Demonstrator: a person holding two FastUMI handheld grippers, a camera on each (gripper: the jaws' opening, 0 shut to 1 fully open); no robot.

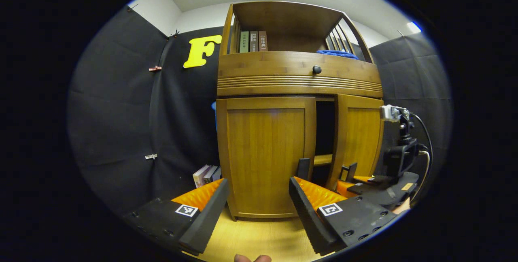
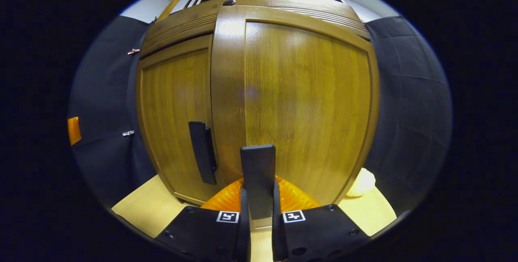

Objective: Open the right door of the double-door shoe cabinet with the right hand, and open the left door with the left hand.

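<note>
In the left gripper view the shoe cabinet (image 1: 299,132) stands at 12 o'clock, filling the middle of the scene on a pale wooden floor (image 1: 259,237). Its left door (image 1: 265,156) sits flush and closed. The right door (image 1: 358,136) is swung partly out, with a dark gap between the two doors. The left gripper (image 1: 259,201) hovers low at 6 o'clock in front of the left door, jaws released and wide apart, grasping nothing.

At 4 o'clock in that view, the right gripper (image 1: 348,173) reaches to the lower edge of the right door.

In the right gripper view the right gripper (image 2: 257,209) has its jaws clenched on the right door's handle (image 2: 258,179), a dark upright bar at 6 o'clock. The right door (image 2: 299,104) looms close, standing forward of the left door (image 2: 174,120), whose own handle (image 2: 202,157) sits at 8 o'clock.

Books (image 1: 253,41) line the open top shelf at 12 o'clock, with a blue cloth (image 1: 338,54) beside them and a dark knob (image 1: 317,69) on the drawer front below.
</note>
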